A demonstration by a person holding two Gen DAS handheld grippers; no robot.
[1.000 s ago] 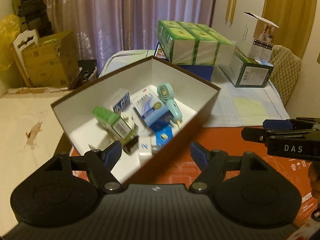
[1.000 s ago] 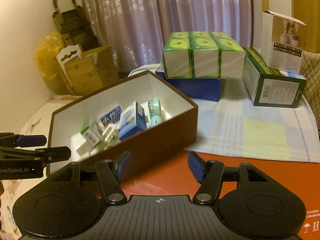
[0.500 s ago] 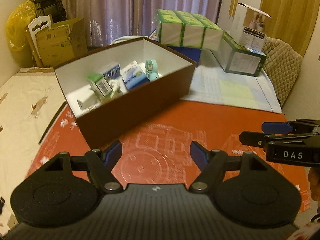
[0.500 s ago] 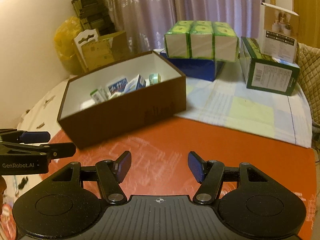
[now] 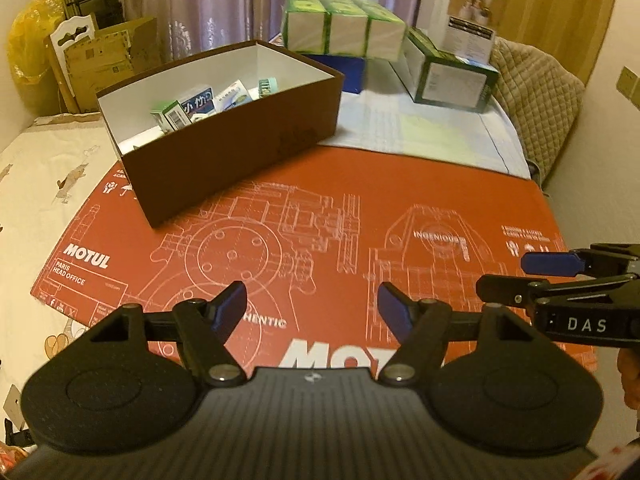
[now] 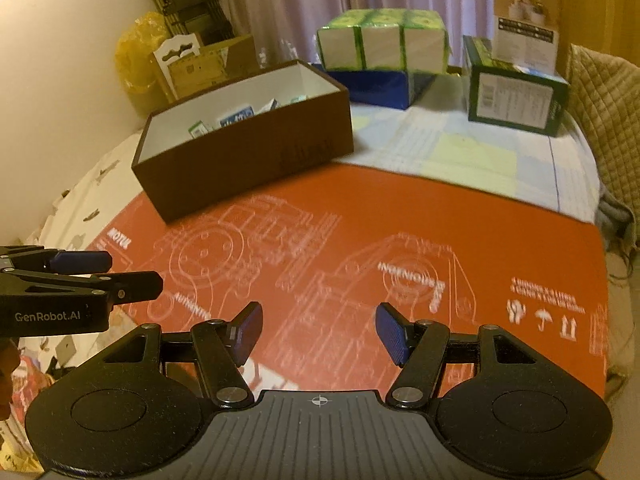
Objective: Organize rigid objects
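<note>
Both grippers empty over the red mat; brown box sits at the mat's far left corner with the small items inside.

Brown box (image 5: 224, 152): dark outside, white inside, open top, holding small cartons (image 5: 196, 106) – green, blue-and-white – plus a mint-coloured item, partly hidden by the near wall. Left gripper (image 5: 312, 306): jaws apart and closing, nothing between them. Right gripper (image 6: 318, 330): jaws apart, nothing held. Left view reads the MOTUL print on the red mat (image 5: 360, 208) and shows more of the box contents; right view shows only carton tops, slightly blurred, plus the green packs (image 6: 382, 42) on a blue box behind.
</note>
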